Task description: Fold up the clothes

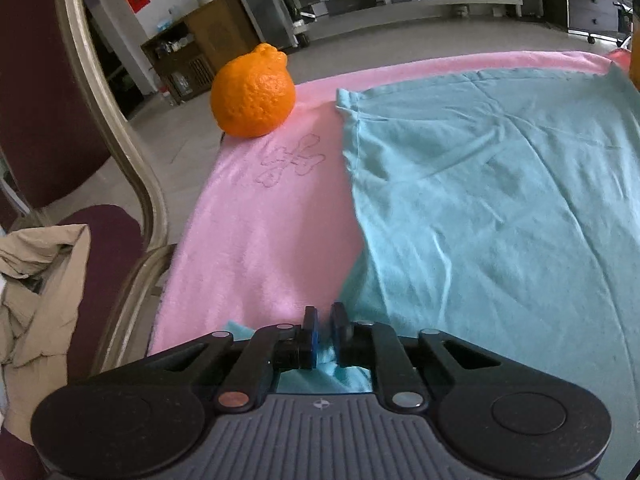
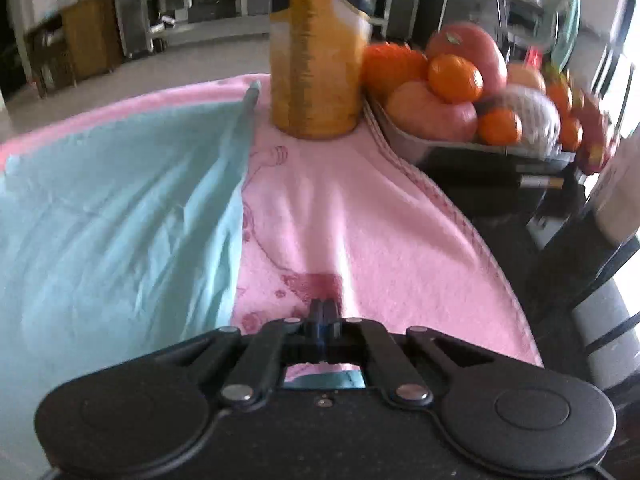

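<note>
- Your left gripper (image 1: 325, 316) grasps the near left edge of the blue garment (image 1: 500, 200); blue cloth shows bunched between its narrowly parted pads.
- Your right gripper (image 2: 324, 312) is clenched fully. A strip of blue shows beneath it, but you cannot tell from here whether cloth is caught between the tips.
- The garment lies spread flat on the pink towel (image 1: 260, 232), likely laid out so both near corners can be lifted and folded away from you.
- Only the left view shows the orange (image 1: 253, 92) at the towel's far left corner.
- Only the right view shows the juice bottle (image 2: 314, 48) on the far towel and the fruit tray (image 2: 460, 144) right of it.
</note>
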Action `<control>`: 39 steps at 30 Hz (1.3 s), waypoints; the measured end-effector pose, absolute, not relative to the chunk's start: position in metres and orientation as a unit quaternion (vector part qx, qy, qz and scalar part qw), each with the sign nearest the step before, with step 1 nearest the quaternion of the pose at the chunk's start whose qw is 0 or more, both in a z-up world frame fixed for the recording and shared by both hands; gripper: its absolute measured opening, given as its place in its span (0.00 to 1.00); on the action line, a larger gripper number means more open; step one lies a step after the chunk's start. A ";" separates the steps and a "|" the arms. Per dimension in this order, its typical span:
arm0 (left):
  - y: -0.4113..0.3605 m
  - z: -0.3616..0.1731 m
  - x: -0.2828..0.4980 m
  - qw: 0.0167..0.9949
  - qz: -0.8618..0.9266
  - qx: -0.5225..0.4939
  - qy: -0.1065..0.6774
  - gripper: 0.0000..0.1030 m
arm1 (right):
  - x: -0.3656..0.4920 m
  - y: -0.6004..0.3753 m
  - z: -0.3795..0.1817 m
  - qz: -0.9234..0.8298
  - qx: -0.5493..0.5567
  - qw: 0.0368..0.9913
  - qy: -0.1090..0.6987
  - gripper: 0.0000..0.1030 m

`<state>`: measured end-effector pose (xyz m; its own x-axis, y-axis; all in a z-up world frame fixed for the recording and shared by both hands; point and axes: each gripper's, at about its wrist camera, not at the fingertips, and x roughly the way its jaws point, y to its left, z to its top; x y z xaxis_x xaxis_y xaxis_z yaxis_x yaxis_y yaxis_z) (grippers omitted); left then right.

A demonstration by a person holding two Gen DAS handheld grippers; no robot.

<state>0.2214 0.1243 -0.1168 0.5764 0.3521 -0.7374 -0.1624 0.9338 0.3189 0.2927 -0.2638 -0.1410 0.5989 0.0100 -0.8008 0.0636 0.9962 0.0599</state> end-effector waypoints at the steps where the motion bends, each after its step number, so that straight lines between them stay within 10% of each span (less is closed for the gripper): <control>1: 0.128 -0.112 0.218 0.884 0.144 0.095 0.435 0.14 | 0.292 -0.270 -0.138 -0.015 0.073 0.893 0.445 0.04; 3: 0.133 -0.101 0.212 0.897 0.135 0.060 0.417 0.14 | 0.286 -0.280 -0.127 0.009 0.136 0.896 0.424 0.07; 6: 0.131 -0.093 0.213 0.910 0.112 0.036 0.398 0.16 | 0.282 -0.276 -0.120 0.057 0.172 0.894 0.409 0.38; 8: 0.125 -0.096 0.218 0.911 0.093 0.037 0.400 0.18 | 0.286 -0.274 -0.128 0.064 0.178 0.885 0.425 0.38; 14: 0.111 -0.119 0.229 0.887 0.122 0.106 0.433 0.14 | 0.286 -0.251 -0.142 0.085 0.102 0.881 0.454 0.02; 21: 0.114 -0.123 0.230 0.881 0.133 0.124 0.437 0.14 | 0.280 -0.224 -0.140 0.034 -0.015 0.898 0.439 0.01; 35: 0.100 -0.042 0.109 0.891 0.117 0.019 0.438 0.39 | 0.155 -0.296 -0.046 0.157 0.263 0.891 0.336 0.28; 39: 0.080 -0.055 0.084 0.882 0.068 0.012 0.465 0.44 | 0.132 -0.307 -0.060 0.194 0.339 0.843 0.371 0.60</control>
